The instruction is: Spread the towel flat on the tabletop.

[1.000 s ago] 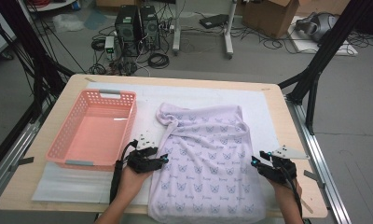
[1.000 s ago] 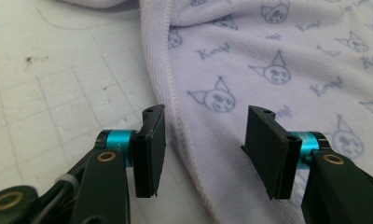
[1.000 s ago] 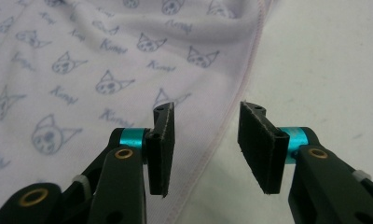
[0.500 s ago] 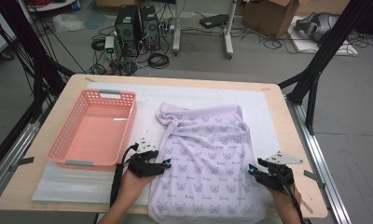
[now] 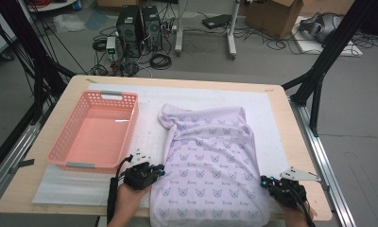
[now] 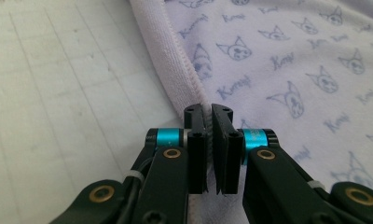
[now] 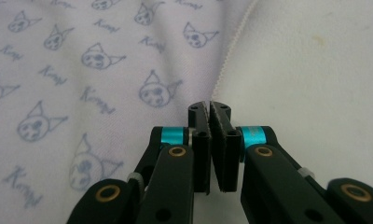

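Blue script "Kuromi" (partly legible) across the lilac towel point(image 6: 287, 60)

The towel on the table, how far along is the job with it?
Early. Done: the lilac towel lies spread on the white mat, its far corner rumpled. In hand: the left gripper has just been closing and pinches the towel's left hem; the right gripper has just closed on its right hem. Left, probably: folding it, perhaps moving it into the pink basket beside it.
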`<control>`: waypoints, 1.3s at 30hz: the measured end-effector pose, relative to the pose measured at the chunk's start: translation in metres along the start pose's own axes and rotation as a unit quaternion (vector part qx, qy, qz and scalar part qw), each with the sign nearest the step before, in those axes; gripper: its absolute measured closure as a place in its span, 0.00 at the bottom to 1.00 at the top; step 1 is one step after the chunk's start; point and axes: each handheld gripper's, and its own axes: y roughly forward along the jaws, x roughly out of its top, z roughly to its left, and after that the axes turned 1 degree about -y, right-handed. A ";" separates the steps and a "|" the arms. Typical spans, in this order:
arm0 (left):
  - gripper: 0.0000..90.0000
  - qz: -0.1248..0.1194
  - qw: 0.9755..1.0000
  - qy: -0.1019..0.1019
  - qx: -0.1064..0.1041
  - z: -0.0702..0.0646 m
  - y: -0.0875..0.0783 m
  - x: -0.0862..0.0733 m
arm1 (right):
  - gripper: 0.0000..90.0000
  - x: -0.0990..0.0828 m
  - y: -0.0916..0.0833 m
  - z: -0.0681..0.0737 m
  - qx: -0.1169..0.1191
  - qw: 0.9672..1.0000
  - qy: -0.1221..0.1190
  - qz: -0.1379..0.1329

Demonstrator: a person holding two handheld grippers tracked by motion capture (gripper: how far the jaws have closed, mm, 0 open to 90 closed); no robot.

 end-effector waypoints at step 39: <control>0.58 -0.025 1.000 -0.007 0.000 -0.013 -0.047 -0.041 | 0.67 -0.018 -0.021 0.022 -0.012 1.000 0.007 -0.023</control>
